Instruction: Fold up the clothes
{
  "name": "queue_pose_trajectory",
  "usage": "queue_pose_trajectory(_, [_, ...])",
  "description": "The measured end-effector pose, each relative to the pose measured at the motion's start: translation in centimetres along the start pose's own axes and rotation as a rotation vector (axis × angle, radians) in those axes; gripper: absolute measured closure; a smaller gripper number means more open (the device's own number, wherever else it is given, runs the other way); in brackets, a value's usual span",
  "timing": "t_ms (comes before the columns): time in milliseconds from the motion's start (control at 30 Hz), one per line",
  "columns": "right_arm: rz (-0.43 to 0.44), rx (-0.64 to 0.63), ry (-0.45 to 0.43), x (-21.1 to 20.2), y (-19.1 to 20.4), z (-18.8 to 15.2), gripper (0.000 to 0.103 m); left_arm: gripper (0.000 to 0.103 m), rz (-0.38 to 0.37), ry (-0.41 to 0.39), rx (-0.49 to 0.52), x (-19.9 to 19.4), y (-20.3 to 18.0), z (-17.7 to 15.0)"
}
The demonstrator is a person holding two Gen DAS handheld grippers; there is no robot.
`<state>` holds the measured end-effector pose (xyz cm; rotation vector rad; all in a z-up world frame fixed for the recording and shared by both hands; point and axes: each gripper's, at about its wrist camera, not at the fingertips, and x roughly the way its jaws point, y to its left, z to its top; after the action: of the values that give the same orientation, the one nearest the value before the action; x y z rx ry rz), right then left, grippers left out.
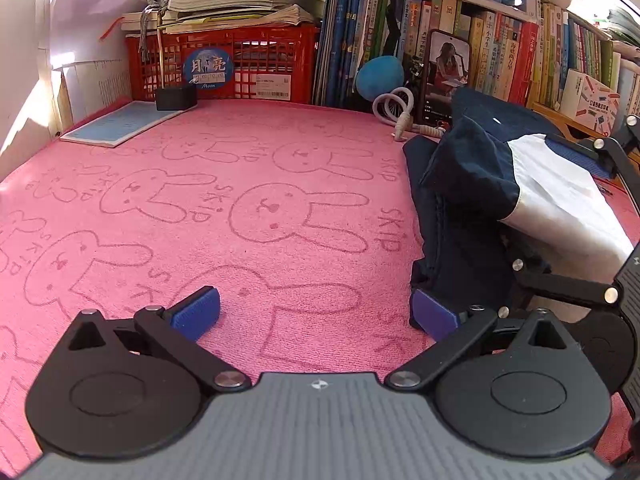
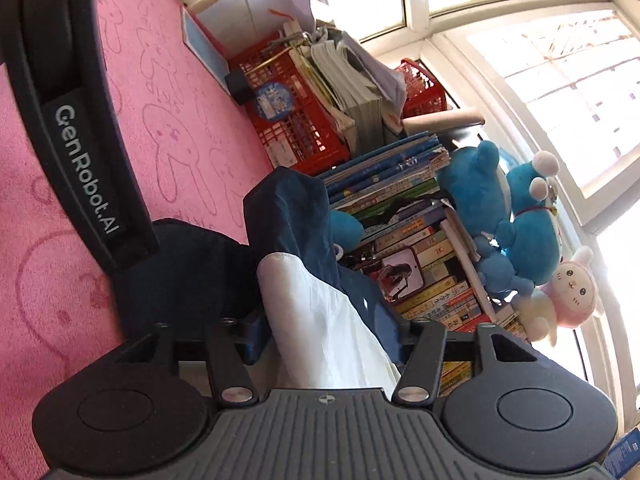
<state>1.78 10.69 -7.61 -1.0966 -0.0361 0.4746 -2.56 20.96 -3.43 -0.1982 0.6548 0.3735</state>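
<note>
- Left tool (image 1: pixel 316 314) sat wide open over the pink rabbit-print cloth (image 1: pixel 248 216), nothing between its blue pads.
- Right tool (image 2: pixel 328 340) was rolled sideways, jaws about half apart with the navy-and-white garment (image 2: pixel 320 304) bunched between them; pad contact unclear.
- Garment (image 1: pixel 480 184) lay heaped at the right edge of the cloth, just beside the left tool's right pad.
- Behind it: phone (image 1: pixel 446 76), book row (image 1: pixel 512 52), red crate (image 1: pixel 240 68), blue plush toys (image 2: pixel 504 216).
</note>
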Motion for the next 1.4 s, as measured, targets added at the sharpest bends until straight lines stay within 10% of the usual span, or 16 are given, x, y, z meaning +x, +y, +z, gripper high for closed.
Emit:
queue_pose_trajectory(67, [0.029, 0.028, 0.042, 1.8, -0.3, 0.0, 0.089, 0.0, 0.0, -0.001, -0.003, 0.0, -0.1, 0.0])
queue_pose_trajectory(200, [-0.043, 0.005, -0.018, 1.2, -1.2, -0.6, 0.098, 0.0, -0.016, -0.008, -0.02, -0.1, 0.3, 0.0])
queue_pose_trajectory(367, [-0.191, -0.038, -0.166, -3.1, -2.5, -1.9, 0.098, 0.0, -0.023, -0.012, -0.03, -0.2, 0.5, 0.0])
queue_pose_trajectory(733, [0.029, -0.2, -0.138, -3.9, 2.3, -3.1, 0.098, 0.0, -0.035, -0.096, -0.121, -3.4, 3.9, 0.5])
queue_pose_trajectory(967, [0.041, -0.191, -0.121, -3.5, 2.5, -2.7, 0.098, 0.0, -0.211, -0.163, -0.027, -5.0, 0.4, 2.3])
queue_pose_trajectory(1400, [0.031, -0.097, -0.073, -4.6, 0.8, -4.3, 0.074, 0.0, -0.105, -0.005, 0.048, 1.1, -2.1, 0.6])
